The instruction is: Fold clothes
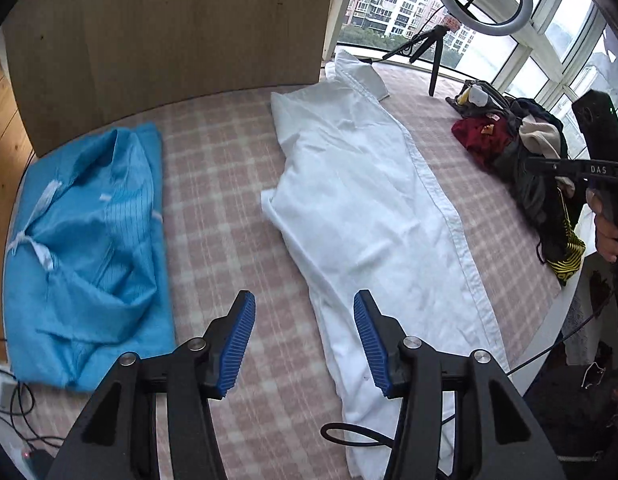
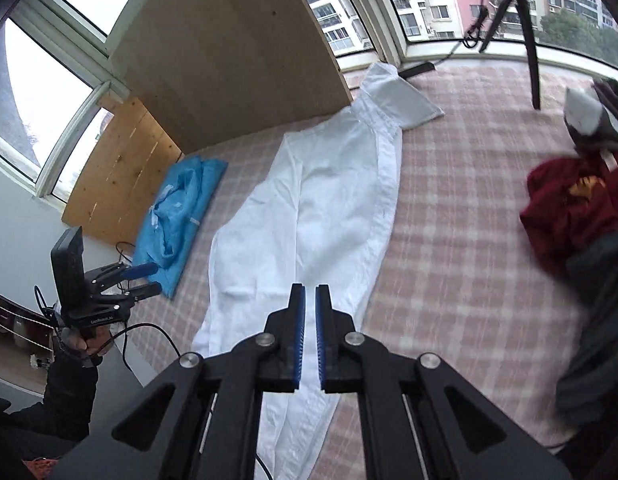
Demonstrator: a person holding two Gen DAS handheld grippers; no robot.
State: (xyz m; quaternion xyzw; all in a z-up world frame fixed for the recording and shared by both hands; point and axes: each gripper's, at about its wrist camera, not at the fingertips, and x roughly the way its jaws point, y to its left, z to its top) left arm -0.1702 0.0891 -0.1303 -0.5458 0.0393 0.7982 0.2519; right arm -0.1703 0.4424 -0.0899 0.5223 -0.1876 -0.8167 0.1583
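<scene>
A long white garment [image 1: 365, 208] lies folded lengthwise on the pink checked bed cover [image 1: 225, 208]; it also shows in the right wrist view [image 2: 309, 216]. A blue garment [image 1: 89, 232] lies folded at the left, also in the right wrist view [image 2: 177, 216]. My left gripper [image 1: 304, 340] is open and empty, above the white garment's near left edge. My right gripper [image 2: 310, 340] is shut with nothing between its pads, above the white garment's near end. Each gripper shows in the other's view, the left [image 2: 143, 280] and the right [image 1: 601, 172].
A pile of unfolded clothes [image 1: 521, 152] with a dark red garment [image 2: 569, 208] lies at the right. A tripod [image 1: 433, 56] with a ring light stands at the far end by the windows. A wooden board [image 1: 169, 40] stands behind the bed. Cables [image 1: 17, 404] lie at the near left.
</scene>
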